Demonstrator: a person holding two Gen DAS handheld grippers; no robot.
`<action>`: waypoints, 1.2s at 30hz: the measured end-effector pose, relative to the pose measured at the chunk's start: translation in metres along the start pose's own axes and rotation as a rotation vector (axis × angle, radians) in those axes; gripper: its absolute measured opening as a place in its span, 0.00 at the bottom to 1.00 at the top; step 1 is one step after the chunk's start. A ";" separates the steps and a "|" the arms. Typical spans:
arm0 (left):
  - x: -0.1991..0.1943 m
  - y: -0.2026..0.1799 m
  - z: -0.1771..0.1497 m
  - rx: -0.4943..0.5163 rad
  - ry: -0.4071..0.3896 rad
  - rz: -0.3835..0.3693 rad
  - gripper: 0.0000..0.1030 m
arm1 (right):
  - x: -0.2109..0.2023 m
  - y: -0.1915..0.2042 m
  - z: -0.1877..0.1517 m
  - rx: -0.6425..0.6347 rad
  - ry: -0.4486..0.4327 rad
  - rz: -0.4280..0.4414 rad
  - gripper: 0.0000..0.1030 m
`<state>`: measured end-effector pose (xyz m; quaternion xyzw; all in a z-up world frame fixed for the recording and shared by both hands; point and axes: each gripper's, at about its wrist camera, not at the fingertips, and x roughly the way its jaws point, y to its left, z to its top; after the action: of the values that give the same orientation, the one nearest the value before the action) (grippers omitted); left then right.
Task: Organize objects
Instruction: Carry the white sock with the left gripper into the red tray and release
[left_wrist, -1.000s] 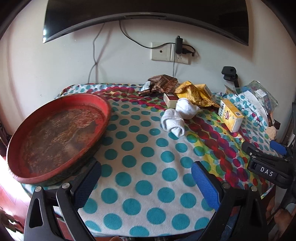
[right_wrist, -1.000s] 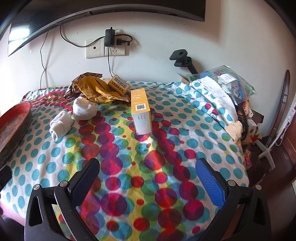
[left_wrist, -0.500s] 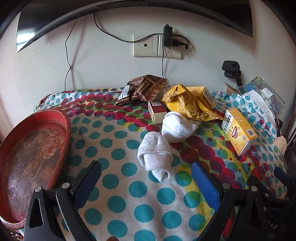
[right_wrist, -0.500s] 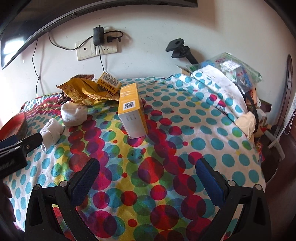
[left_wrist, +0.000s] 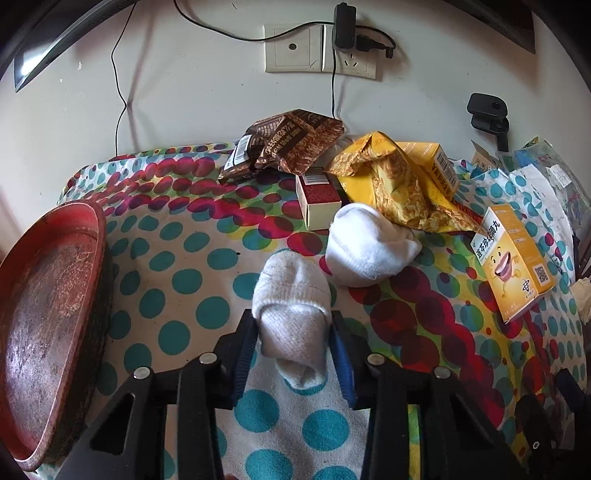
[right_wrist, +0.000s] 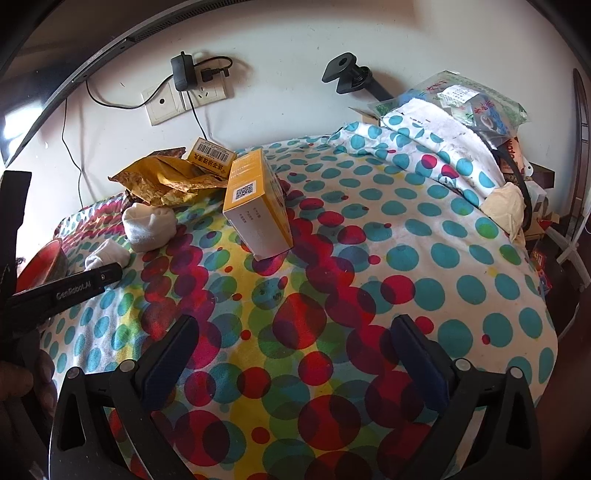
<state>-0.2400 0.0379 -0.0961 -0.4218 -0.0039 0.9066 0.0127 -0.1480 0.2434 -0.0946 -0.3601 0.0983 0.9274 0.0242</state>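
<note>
My left gripper (left_wrist: 293, 345) is shut on a rolled grey-white sock (left_wrist: 291, 306) that lies on the polka-dot cloth; the sock also shows in the right wrist view (right_wrist: 107, 254). A second, whiter sock ball (left_wrist: 365, 247) lies just behind it and shows in the right wrist view (right_wrist: 149, 223). My right gripper (right_wrist: 295, 365) is open and empty above the cloth. A yellow medicine box (right_wrist: 256, 205) lies ahead of it and also shows in the left wrist view (left_wrist: 513, 258).
A red round tray (left_wrist: 48, 295) sits at the left edge. At the back lie a brown snack bag (left_wrist: 288, 144), a yellow wrapper (left_wrist: 395, 184), a small red-and-cream box (left_wrist: 319, 199) and another yellow box (right_wrist: 210, 158). Bags and clutter (right_wrist: 465, 107) pile at the right.
My left gripper moved forward and right to the grey-white sock and closed on it. My right gripper shifted slightly, staying open.
</note>
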 end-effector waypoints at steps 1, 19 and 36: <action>0.000 -0.001 0.000 0.004 0.004 0.001 0.35 | 0.000 0.000 0.000 -0.002 0.001 0.000 1.00; -0.049 0.042 -0.007 -0.075 -0.084 0.034 0.28 | 0.000 0.005 -0.005 -0.033 -0.005 -0.021 1.00; -0.082 0.245 -0.043 -0.367 -0.050 0.377 0.28 | 0.002 0.017 -0.013 -0.107 -0.021 -0.066 1.00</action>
<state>-0.1588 -0.2093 -0.0657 -0.3878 -0.0898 0.8872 -0.2333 -0.1432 0.2239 -0.1027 -0.3541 0.0365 0.9338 0.0366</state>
